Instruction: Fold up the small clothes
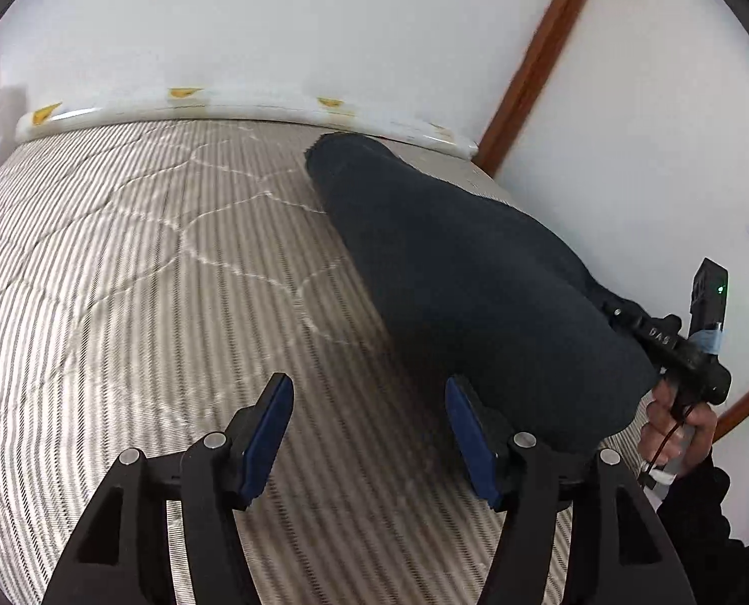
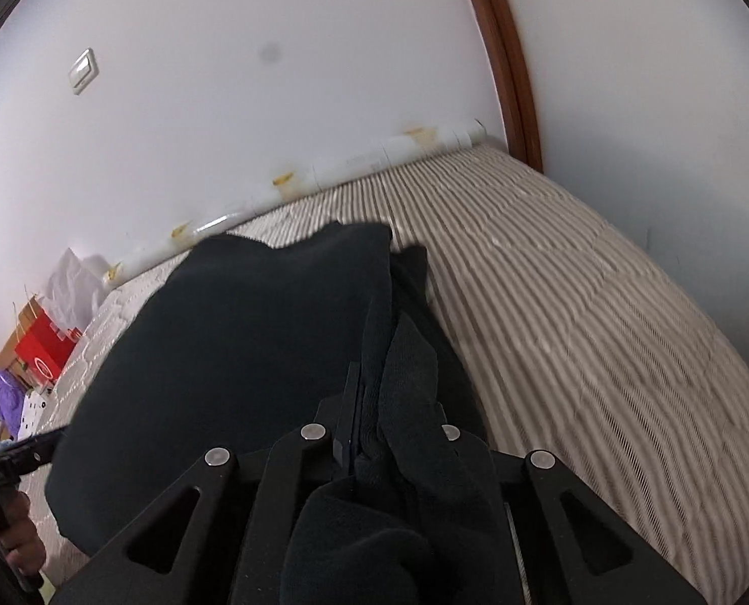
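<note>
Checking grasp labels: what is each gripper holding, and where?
The right gripper is shut on the dark garment, pinching a bunched edge. The left gripper is open, holding nothing.

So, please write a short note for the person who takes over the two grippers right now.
Left gripper: open, empty, above the striped mattress.
Right gripper: shut on the dark garment, lifting one edge.
The garment's far end lies on the mattress near the white roll by the wall.
Done: one side grasped.
Left: probably take the other side with the left gripper, fold, lay flat.
</note>
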